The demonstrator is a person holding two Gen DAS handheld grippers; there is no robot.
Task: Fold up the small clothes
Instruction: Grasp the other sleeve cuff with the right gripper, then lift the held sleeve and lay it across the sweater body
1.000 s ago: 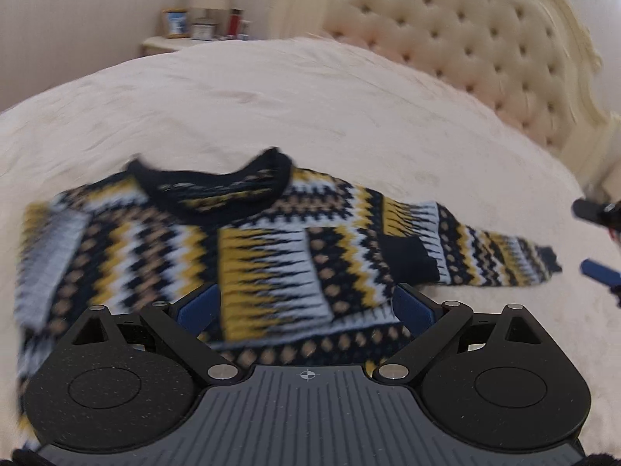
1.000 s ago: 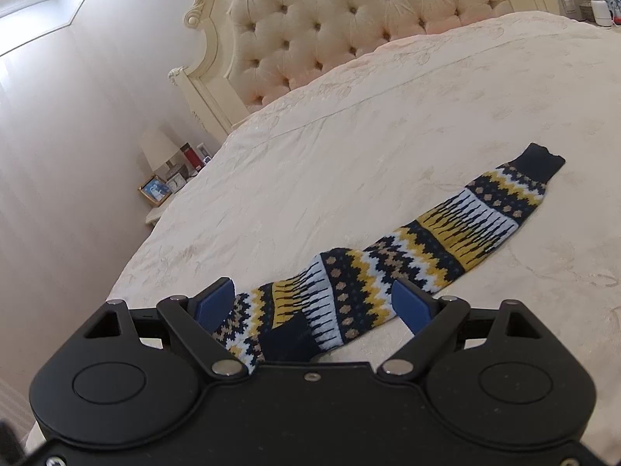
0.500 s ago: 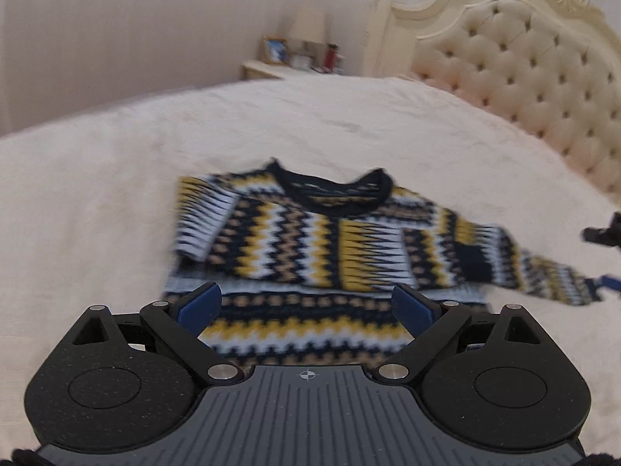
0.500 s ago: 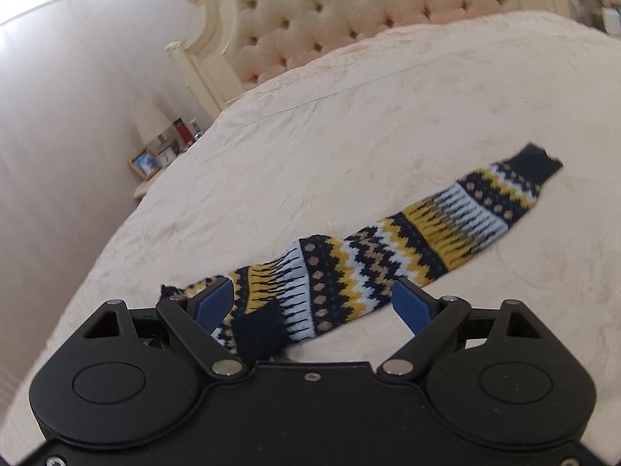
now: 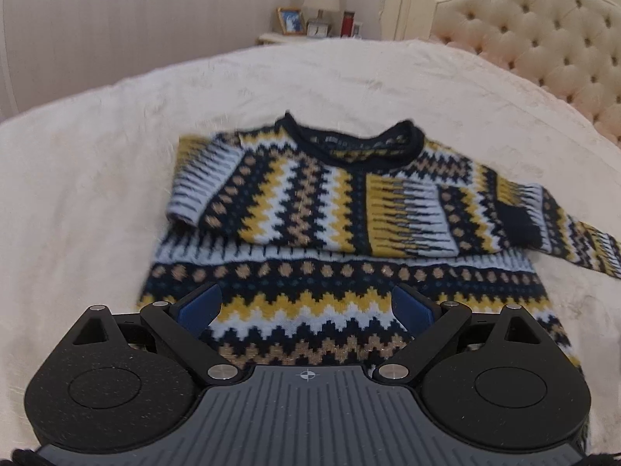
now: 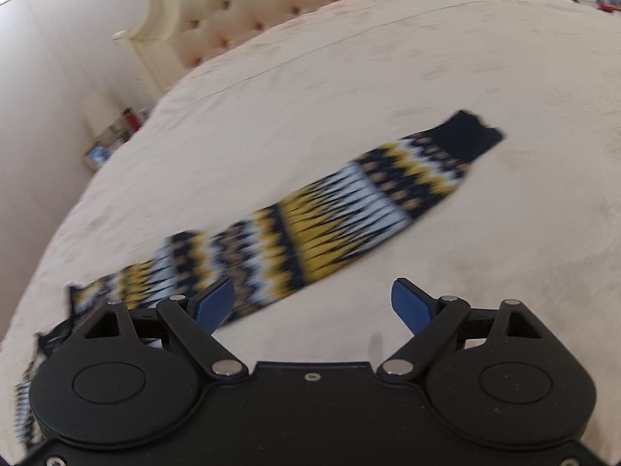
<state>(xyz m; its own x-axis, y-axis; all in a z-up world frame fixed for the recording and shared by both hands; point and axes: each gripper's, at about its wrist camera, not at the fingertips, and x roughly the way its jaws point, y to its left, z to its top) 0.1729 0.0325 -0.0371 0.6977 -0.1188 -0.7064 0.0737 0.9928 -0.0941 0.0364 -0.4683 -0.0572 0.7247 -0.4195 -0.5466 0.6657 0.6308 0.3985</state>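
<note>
A small knit sweater (image 5: pixel 310 209) in navy, yellow, white and tan zigzags lies flat on the cream bed (image 5: pixel 97 178). Its left sleeve is folded across the chest, the dark cuff (image 5: pixel 518 221) near the right shoulder. My left gripper (image 5: pixel 306 310) is open and empty, hovering over the sweater's lower hem. In the right wrist view the other sleeve (image 6: pixel 330 209) stretches out straight, its dark cuff (image 6: pixel 469 136) at the far end. My right gripper (image 6: pixel 310 303) is open and empty, just beside that sleeve, over bare bedspread.
A tufted cream headboard (image 5: pixel 543 31) borders the bed (image 6: pixel 388 58). A nightstand (image 5: pixel 310 27) with a lamp, a photo frame and small bottles stands beside it, against the wall.
My left gripper has drawn back from the sweater and swung, so more of the sweater shows. My right gripper has shifted right, off the sleeve's near part, with the view blurred by motion.
</note>
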